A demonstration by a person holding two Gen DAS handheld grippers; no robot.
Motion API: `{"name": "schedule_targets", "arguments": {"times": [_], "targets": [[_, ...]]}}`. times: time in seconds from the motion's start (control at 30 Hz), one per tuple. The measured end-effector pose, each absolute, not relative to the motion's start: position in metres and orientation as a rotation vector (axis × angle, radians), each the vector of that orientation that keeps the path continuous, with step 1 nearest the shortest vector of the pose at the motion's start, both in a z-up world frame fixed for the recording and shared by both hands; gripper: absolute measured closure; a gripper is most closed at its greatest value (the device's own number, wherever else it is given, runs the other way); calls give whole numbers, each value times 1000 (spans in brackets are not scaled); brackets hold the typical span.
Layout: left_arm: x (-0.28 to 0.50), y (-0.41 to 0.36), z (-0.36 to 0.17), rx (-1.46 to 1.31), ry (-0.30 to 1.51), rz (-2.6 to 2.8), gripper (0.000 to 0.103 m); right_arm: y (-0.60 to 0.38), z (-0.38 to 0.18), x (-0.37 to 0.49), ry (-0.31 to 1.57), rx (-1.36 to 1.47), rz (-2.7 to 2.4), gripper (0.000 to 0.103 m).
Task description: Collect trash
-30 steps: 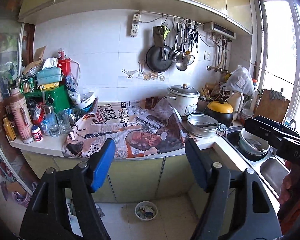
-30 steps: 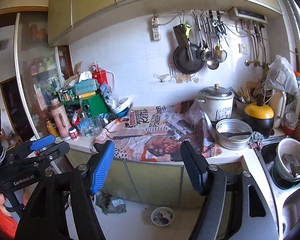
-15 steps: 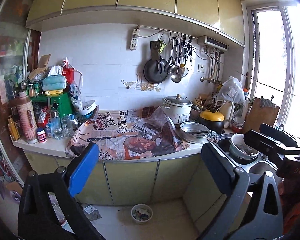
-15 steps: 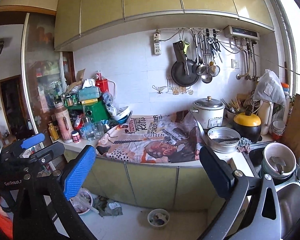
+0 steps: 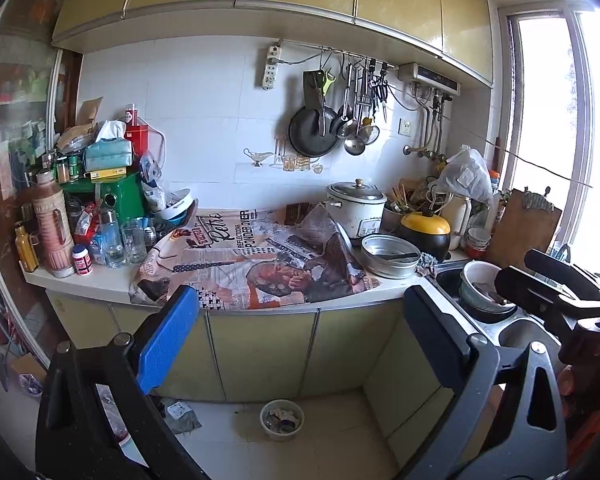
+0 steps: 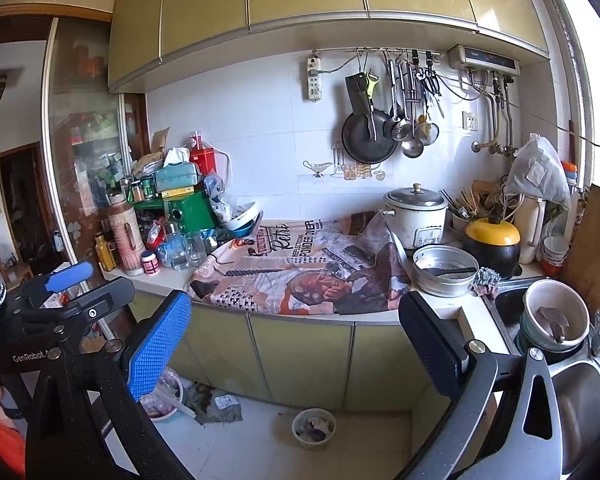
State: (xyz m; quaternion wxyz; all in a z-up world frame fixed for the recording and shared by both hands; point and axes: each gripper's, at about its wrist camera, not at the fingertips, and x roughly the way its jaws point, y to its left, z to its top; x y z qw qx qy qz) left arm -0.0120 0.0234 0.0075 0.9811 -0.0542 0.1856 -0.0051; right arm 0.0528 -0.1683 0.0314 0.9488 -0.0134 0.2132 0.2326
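Two grippers face a cluttered kitchen counter, and both have their fingers spread wide apart with nothing between them: the left gripper and the right gripper frame the yellow-green cabinet doors below the worktop. The trash lies on the tiled floor at the foot of those cabinets. A small round bowl of scraps stands on the floor near the cabinet base, roughly centred between the right gripper's fingers. To its left a crumpled grey-green wrapper lies flat on the tiles, just beside a shallow basin of pinkish scraps partly hidden behind the blue finger pad. On the counter a printed newspaper sheet hangs over the front edge. A white rice cooker stands behind it, with a metal steamer pan and a black pot with a yellow lid to its right. Dishes sit piled in the steel sink.
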Motion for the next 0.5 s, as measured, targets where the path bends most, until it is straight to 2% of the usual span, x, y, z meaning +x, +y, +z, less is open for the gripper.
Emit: {"name": "schedule_targets", "arguments": {"times": [0.5], "targets": [[-13,26,10,-132,357,-31,1,-168,31,52,447,-15,469,0]]}}
